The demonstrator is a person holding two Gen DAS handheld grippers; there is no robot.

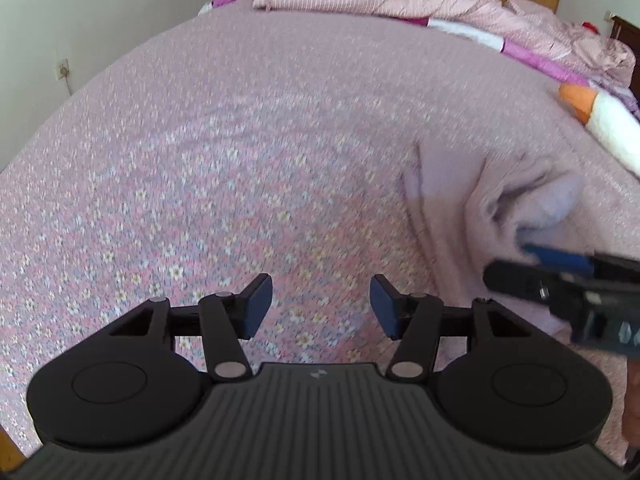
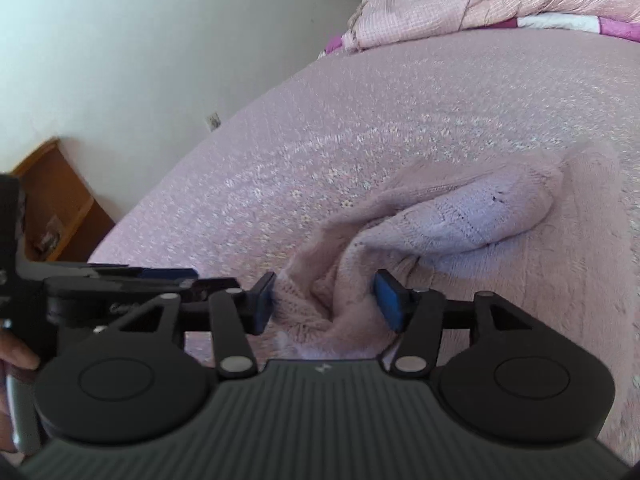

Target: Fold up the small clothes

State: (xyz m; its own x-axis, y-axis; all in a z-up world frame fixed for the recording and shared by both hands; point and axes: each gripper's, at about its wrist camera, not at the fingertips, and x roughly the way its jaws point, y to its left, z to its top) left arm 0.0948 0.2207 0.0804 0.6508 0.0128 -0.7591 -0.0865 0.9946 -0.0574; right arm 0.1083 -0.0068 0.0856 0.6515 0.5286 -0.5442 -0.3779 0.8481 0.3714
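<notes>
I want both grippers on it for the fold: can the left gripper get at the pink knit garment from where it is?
Probably yes: the left gripper is open over bare bedspread, and the garment lies unobstructed to its right.

Black left tongs (image 1: 321, 306), blue pads (image 1: 262, 304), silver pivot screws, ribbed housing

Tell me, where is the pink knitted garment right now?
The pink knitted garment lies bunched on the floral bedspread, its near end between the right gripper fingers.

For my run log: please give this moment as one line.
left gripper: open, empty | right gripper: open around sweater | sweater: bunched on bed
</notes>
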